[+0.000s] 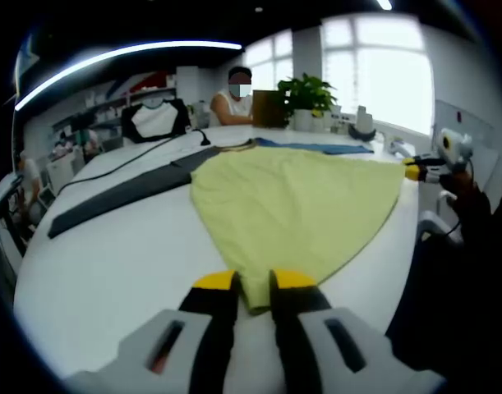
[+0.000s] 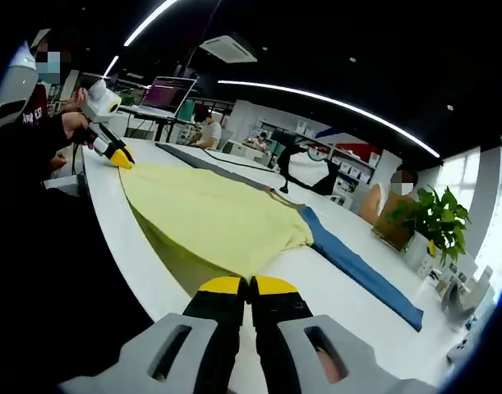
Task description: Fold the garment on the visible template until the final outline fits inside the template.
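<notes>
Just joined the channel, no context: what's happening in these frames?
A person is working a yellow-green garment spread on a white table with two hand-held grippers. The left hand-held gripper pinches one corner, the right hand-held gripper pinches the opposite one. The cloth lies flat and mostly unfolded. A dark strip and a blue strip lie beside it.

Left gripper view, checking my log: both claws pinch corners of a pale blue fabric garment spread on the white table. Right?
Not quite: the fabric garment is yellow-green, not pale blue, as the left gripper view shows. Both claws do pinch its corners on the white table.
</notes>
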A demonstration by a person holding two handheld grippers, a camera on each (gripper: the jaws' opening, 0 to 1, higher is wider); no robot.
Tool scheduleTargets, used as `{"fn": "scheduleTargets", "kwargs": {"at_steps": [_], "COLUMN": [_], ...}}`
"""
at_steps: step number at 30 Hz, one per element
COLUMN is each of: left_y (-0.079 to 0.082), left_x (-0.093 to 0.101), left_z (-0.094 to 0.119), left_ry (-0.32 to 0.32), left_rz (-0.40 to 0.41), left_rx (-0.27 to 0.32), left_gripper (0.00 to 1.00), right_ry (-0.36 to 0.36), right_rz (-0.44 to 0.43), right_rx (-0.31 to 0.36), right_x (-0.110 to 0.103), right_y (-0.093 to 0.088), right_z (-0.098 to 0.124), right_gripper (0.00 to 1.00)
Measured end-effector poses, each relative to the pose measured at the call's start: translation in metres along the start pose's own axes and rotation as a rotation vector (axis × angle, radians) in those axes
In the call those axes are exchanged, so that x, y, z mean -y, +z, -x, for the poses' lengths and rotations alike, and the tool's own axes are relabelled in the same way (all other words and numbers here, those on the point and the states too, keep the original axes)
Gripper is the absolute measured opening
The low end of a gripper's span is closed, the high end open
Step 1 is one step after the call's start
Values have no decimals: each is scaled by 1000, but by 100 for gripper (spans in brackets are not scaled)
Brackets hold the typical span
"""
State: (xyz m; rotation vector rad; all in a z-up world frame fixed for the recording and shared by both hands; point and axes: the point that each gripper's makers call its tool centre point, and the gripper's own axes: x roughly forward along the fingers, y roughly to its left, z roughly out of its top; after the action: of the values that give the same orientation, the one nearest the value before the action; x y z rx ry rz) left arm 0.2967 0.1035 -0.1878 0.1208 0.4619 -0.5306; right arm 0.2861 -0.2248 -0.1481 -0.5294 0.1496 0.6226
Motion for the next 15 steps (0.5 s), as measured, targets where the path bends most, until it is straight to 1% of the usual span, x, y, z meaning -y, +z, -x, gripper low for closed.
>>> {"fn": "scheduleTargets", "kwargs": {"at_steps": [3,5,7,11,12,13,15], "left_y": [0,0,-1,-2,-2,-3,-3], "left_x": [0,0,0,0,0,0,0], "left_z": [0,1,1,3,3,4,5], "left_ry": [3,1,-2,-4,-4,-6,-10], "left_rz": [-8,-5,-4,-5,-7,-6,1], "left_rx": [-2,0,1,-8,-7,-7,-10], "left_gripper": [16,16,16,16,16,16,15], "right_ry": [2,-4,6,21,30,66,94], "right_rz": [14,39,85,180,202,232,249], "right_rx": [4,0,-12,-64,-67,-81,-104], "right_x": [2,3,1,-3,-6,-12,-19], "right_y": [7,11,12,10,11,10,5], "right_z": [4,6,7,7,7,8,9], "right_gripper": [1,1,1,1,1,1,1]}}
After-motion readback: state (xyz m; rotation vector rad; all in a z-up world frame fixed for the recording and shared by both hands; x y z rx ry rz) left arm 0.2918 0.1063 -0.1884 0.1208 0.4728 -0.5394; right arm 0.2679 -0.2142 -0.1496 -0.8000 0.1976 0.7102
